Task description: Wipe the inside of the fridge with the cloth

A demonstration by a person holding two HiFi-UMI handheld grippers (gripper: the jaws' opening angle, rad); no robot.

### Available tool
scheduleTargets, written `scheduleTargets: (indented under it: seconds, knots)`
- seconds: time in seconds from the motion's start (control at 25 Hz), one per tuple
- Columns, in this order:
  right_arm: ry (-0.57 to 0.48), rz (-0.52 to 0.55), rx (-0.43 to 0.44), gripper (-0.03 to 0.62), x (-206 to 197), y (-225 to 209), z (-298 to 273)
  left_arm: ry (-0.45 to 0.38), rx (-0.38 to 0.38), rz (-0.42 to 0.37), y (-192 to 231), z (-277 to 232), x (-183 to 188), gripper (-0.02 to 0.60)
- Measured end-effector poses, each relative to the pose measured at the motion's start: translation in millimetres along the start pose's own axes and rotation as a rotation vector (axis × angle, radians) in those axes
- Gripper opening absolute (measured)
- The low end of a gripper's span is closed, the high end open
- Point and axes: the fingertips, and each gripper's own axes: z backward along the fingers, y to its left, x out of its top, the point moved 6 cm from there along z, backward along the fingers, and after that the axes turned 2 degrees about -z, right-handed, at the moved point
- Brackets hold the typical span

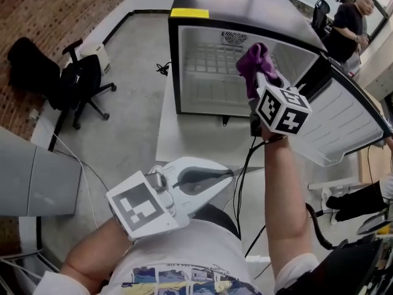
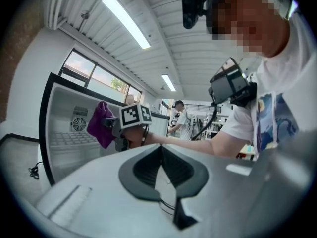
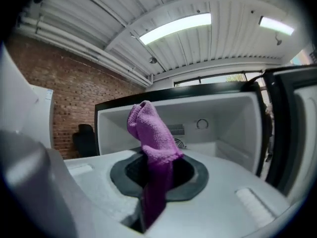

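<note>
A small black fridge (image 1: 184, 60) stands open, its white inside (image 1: 209, 72) bare and its door (image 1: 350, 118) swung out to the right. My right gripper (image 1: 261, 78) is shut on a purple cloth (image 1: 256, 63), held up just in front of the fridge opening. In the right gripper view the purple cloth (image 3: 153, 138) sticks up from between the jaws of the right gripper (image 3: 157, 155), with the fridge's inside (image 3: 218, 128) behind it. My left gripper (image 1: 228, 174) hangs low near my body, shut and holding nothing. The left gripper (image 2: 161, 150) looks towards the cloth (image 2: 100, 124).
The fridge sits on a low white platform (image 1: 178, 140). A black office chair (image 1: 80, 82) and a dark bag (image 1: 27, 63) stand at the left by the brick wall. Cables (image 1: 245, 165) run down from my right gripper. A person (image 1: 350, 20) stands behind the fridge door.
</note>
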Motion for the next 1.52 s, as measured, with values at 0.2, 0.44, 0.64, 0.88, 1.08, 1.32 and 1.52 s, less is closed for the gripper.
scheduleTargets:
  seconds: [0.2,0.44,0.64,0.88,1.08,1.32,1.52]
  knots:
    - [0.017,-0.051,0.106,0.054,-13.0,27.0,-53.9,0.017,0.078,-0.008,17.2,0.0,3.6,0.006]
    - [0.049,-0.157,0.151,0.052,-23.2,44.6,-104.6,0.018,0.145,-0.002,33.7,-2.8,5.0,0.006]
    - [0.061,-0.253,0.199,0.054,-22.3,55.8,-138.0,0.032,0.177,0.002,44.2,-4.5,5.9,0.006]
    - [0.090,-0.238,0.234,0.054,-21.1,78.0,-163.2,0.030,0.215,0.004,50.9,-3.5,8.7,0.006]
    - [0.114,-0.197,0.218,0.054,-16.9,78.0,-173.8,0.038,0.222,0.012,54.2,-6.8,7.9,0.005]
    - [0.134,-0.177,0.145,0.054,-19.9,41.6,-177.9,0.031,0.203,0.015,60.9,-17.6,9.6,0.006]
    - [0.131,-0.168,0.083,0.052,-16.4,8.2,-170.9,0.033,0.168,0.014,61.3,-30.4,11.6,0.006]
